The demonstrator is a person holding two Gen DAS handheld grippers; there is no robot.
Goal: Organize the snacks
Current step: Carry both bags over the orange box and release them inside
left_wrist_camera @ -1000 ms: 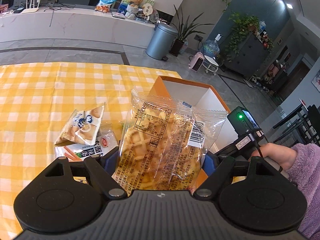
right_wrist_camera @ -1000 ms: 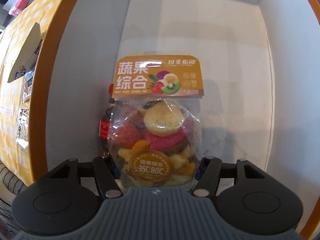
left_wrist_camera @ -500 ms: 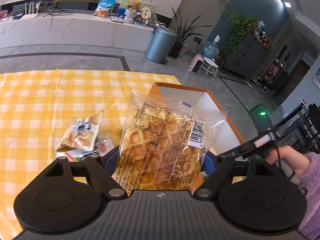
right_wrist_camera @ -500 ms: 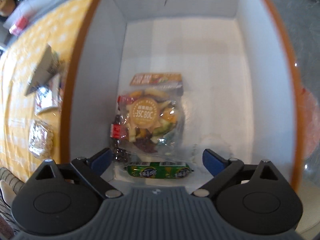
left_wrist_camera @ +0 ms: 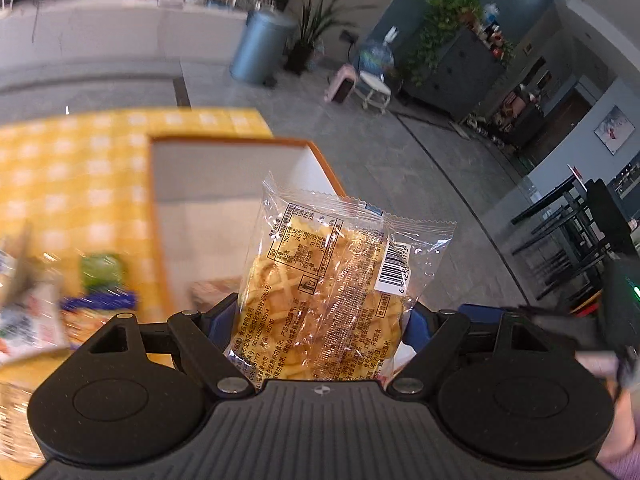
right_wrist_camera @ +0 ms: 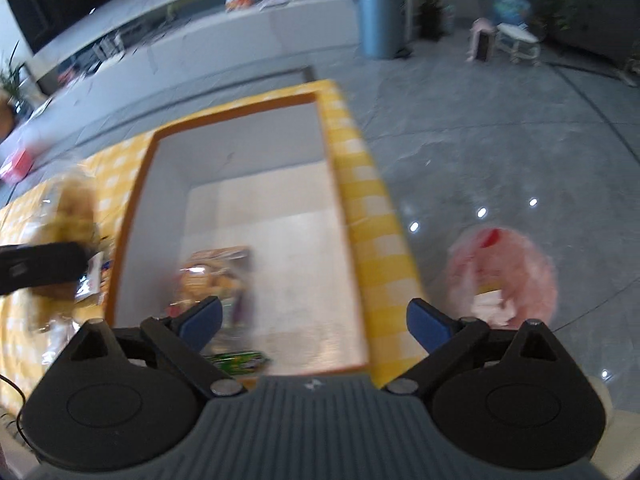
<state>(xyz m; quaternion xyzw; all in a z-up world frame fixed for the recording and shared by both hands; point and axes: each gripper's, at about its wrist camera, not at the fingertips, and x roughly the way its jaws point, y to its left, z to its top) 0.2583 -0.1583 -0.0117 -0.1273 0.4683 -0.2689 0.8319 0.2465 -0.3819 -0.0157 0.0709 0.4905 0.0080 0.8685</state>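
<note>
The waffle pack (left_wrist_camera: 332,296) stands upright between the blue fingers (left_wrist_camera: 418,326) of the left gripper (left_wrist_camera: 320,324), which squeeze it on both sides. It is a clear bag with yellow waffles inside and a white barcode sticker near its top right corner. In the left wrist view the pack is up in the air, in front of the near right corner of the box (left_wrist_camera: 224,184).

The box is white inside with an orange rim. It sits on the desk (left_wrist_camera: 72,168), which has a yellow and white checked cloth. The box is at the desk's right edge, with the grey floor (right_wrist_camera: 500,128) just past it.

In the right wrist view the right gripper (right_wrist_camera: 314,318) hangs above the near end of the box (right_wrist_camera: 256,216). Its fingers (right_wrist_camera: 202,316) have just been opening. Now they stand wide apart with nothing between them. Under it, inside the box, a fruit snack bag (right_wrist_camera: 218,276) lies on the bottom near the left wall, all blurry. A green wrapped stick (right_wrist_camera: 240,361) lies closer still, at the near wall of the box.

Left of the box, more snack packets (left_wrist_camera: 32,320) lie on the desk, too blurry to tell apart. The left gripper and its waffle pack also show as a dark and yellow blur at the left of the right wrist view, beside the box's left wall.

On the floor to the right of the box is a pink bag (right_wrist_camera: 504,276). Far behind the box stands a grey bin (left_wrist_camera: 260,52).
</note>
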